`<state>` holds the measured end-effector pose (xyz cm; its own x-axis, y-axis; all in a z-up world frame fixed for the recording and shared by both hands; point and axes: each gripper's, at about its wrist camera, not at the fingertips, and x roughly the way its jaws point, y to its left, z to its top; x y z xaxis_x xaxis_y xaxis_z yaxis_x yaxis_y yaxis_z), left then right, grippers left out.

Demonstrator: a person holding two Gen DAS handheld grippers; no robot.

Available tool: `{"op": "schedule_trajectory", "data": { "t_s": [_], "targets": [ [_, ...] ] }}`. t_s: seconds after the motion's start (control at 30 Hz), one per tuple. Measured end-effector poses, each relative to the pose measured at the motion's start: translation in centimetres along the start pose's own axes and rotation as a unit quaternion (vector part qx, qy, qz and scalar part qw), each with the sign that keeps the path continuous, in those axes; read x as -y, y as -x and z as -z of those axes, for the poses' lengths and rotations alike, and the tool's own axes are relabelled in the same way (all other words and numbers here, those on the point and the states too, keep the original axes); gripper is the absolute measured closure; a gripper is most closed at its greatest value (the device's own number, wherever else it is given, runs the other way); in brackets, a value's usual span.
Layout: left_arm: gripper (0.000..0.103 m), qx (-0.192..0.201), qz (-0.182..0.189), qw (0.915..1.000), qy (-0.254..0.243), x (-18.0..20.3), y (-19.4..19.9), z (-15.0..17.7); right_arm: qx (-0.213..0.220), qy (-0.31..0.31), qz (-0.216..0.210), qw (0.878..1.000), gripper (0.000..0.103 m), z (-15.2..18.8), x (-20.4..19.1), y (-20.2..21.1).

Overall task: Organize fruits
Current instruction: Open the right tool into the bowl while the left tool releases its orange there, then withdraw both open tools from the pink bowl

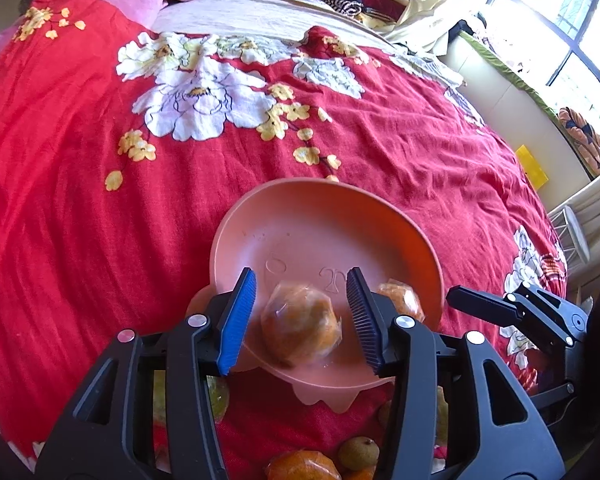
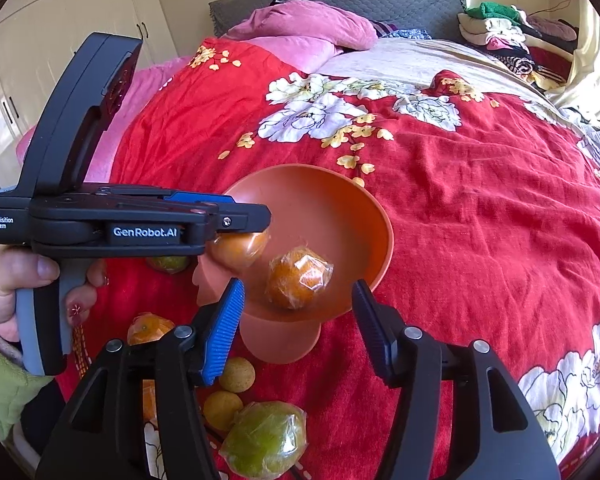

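A salmon-pink footed bowl point(image 1: 340, 216) point(image 2: 360, 216) stands on the red flowered bedspread. Two plastic-wrapped oranges lie in it: one point(image 1: 302, 326) point(image 2: 242, 248) sits between the fingers of my left gripper point(image 1: 300, 320), which is open just above it. The other wrapped orange point(image 1: 402, 300) point(image 2: 298, 282) lies beside it. My right gripper point(image 2: 298, 330) is open and empty, near the bowl's front rim. The left gripper's body point(image 2: 112, 224) shows from the side in the right wrist view.
Loose fruit lies in front of the bowl: a wrapped green citrus point(image 2: 266, 442), two small tan fruits point(image 2: 236, 374), an orange point(image 2: 150, 328) and another green fruit point(image 2: 168, 264). Pink pillows point(image 2: 300, 28) and a clothes pile point(image 2: 512, 36) lie at the far end.
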<state>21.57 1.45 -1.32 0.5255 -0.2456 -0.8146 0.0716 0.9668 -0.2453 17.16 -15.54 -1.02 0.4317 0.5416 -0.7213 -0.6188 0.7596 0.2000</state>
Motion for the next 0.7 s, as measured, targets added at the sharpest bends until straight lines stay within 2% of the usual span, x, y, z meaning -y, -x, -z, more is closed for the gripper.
{"op": "schedule_trajectory", "data": {
  "t_s": [0.2, 0.7],
  "targets": [
    [0.058, 0.007, -0.001, 1.0, 0.006, -0.2, 0.8, 0.1, 0.005, -0.001, 0.003, 1.0, 0.045, 0.0, -0.1, 0.6],
    [0.037, 0.035, -0.006, 0.9993, 0.015, -0.1, 3.6, 0.6, 0.018, -0.003, 0.006, 1.0, 0.036, -0.1, -0.7, 1.9]
  ]
}}
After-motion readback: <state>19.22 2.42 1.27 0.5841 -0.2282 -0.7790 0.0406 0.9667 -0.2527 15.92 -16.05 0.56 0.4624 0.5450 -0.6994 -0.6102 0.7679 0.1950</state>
